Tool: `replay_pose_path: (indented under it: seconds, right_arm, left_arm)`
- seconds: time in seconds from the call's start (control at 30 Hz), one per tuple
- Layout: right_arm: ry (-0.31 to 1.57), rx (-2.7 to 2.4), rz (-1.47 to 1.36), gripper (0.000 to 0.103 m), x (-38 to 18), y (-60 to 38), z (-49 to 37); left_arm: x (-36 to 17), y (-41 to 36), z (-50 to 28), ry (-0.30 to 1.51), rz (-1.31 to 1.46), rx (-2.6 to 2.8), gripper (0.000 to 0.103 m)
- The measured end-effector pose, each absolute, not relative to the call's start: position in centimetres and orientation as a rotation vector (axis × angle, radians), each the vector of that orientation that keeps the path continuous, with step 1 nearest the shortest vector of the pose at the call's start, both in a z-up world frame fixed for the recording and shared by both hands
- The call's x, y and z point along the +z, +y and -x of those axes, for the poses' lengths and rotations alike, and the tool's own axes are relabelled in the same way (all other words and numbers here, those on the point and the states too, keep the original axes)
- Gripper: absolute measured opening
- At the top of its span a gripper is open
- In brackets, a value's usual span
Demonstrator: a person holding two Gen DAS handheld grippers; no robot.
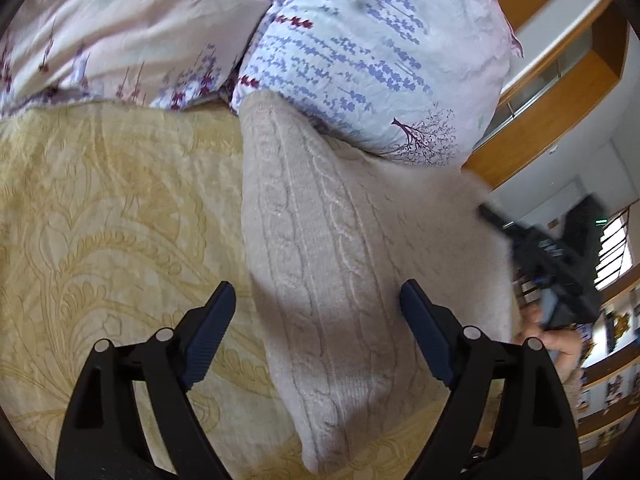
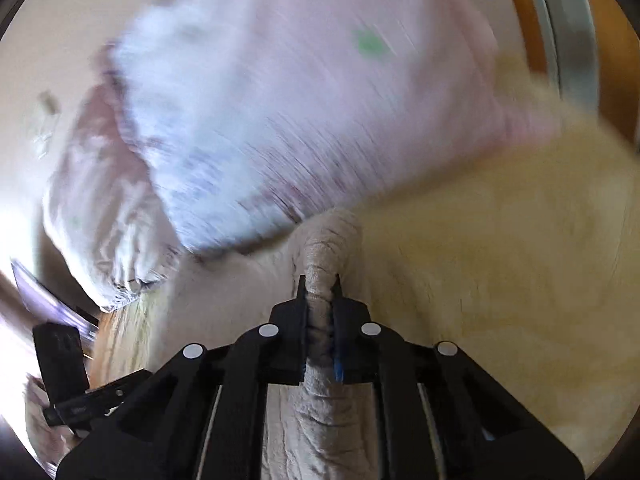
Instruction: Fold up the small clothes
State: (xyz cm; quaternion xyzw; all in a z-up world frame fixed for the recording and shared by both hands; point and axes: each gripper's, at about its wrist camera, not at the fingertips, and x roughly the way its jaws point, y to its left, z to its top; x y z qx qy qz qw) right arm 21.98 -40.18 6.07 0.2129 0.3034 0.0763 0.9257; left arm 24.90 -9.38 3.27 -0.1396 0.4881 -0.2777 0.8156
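Note:
A beige cable-knit garment [image 1: 320,280] lies on the cream patterned bedspread [image 1: 100,220], one long folded part running from the pillow toward me. My left gripper [image 1: 318,292] is open, its fingers apart on either side of this part, just above it. My right gripper [image 2: 320,284] is shut on a bunched edge of the same knit [image 2: 320,264] and holds it raised; the view is motion-blurred. The right gripper also shows in the left wrist view [image 1: 552,256] at the garment's far right edge.
A floral pillow [image 1: 380,52] and a pale duvet [image 1: 120,28] lie at the head of the bed, touching the garment's far end. A wooden headboard or cabinet [image 1: 560,92] stands at the right. The bed's edge is to the right.

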Motion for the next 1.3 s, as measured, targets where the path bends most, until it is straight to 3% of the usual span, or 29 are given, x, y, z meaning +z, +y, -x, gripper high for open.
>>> replay_pose_path:
  seconds: [0.07,0.3,0.4,0.53,0.7,0.87,0.97,1.3]
  right_arm:
    - [0.604,0.116,-0.389,0.009,6.5,-40.2,-21.7]
    - [0.814,0.0,-0.418,0.009,0.6,-41.6,-25.0]
    - [0.806,-0.008,-0.421,0.012,1.2,-41.7,-24.5]
    - [0.738,-0.027,-0.411,0.026,3.2,-41.9,-22.0]
    - [0.673,0.064,-0.388,0.026,5.0,-40.2,-18.7]
    - [0.704,0.097,-0.343,0.026,4.3,-38.2,-18.1]
    - [0.786,0.062,-0.327,0.032,2.4,-38.3,-18.7]
    - [0.743,0.102,-0.507,0.035,-0.1,-40.2,-17.6]
  left_arm:
    - [3.3,-10.0,-24.9,1.028,0.264,-0.585,0.085]
    - [3.3,-11.3,-24.5,1.008,0.203,-0.573,0.086]
    - [3.5,-11.3,-24.5,1.002,0.19,-0.566,0.086]
    - [3.9,-11.1,-24.4,0.99,0.176,-0.553,0.086]
    - [4.2,-11.4,-24.0,0.967,0.137,-0.525,0.09]
    - [4.1,-11.5,-23.9,0.974,0.145,-0.526,0.09]
    - [3.9,-11.6,-23.7,0.982,0.149,-0.527,0.091]
    - [2.1,-13.5,-23.4,1.047,0.15,-0.582,0.093]
